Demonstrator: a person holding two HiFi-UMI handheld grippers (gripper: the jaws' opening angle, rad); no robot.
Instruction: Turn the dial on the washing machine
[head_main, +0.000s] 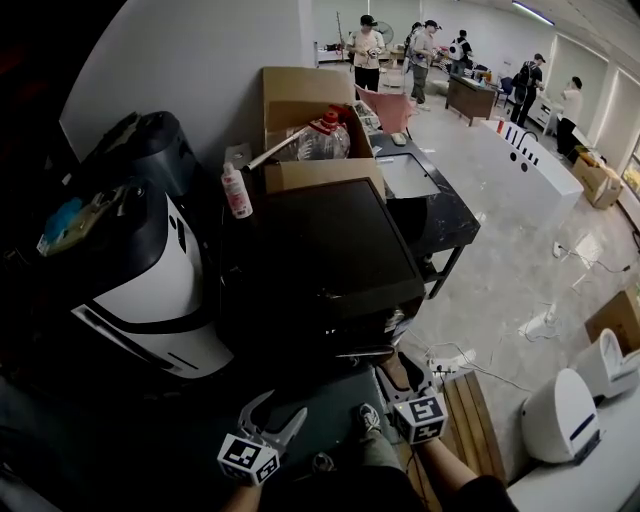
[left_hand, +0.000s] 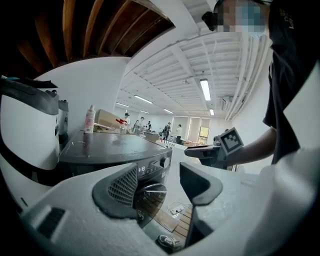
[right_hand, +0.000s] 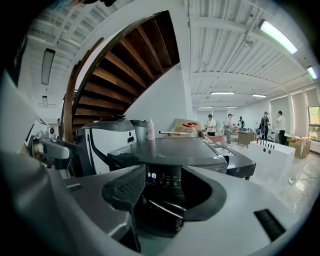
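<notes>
Before the front of a dark front-loading washing machine (head_main: 320, 250), both grippers are held low and clear of it.

Left gripper (left_hand: 160, 189): fingers spread and pinching nothing. The machine's round door (left_hand: 150, 196) is seen through the gap.

Right gripper (right_hand: 165, 194): fingers likewise spread and empty, framing the control panel (right_hand: 170, 180) and its lit display (right_hand: 152, 176) without contact.

The dial (left_hand: 163, 161) sits at the right end of that panel, as the left gripper view shows it, and neither gripper touches it.

A white appliance (head_main: 150, 290) with a dark lid stands just beside the machine on its left. A white bottle (head_main: 236, 192) stands near the rear left corner of the machine's top, with a cardboard box (head_main: 300, 105) behind. Several people (head_main: 368, 45) stand well apart at the far end of the room.
</notes>
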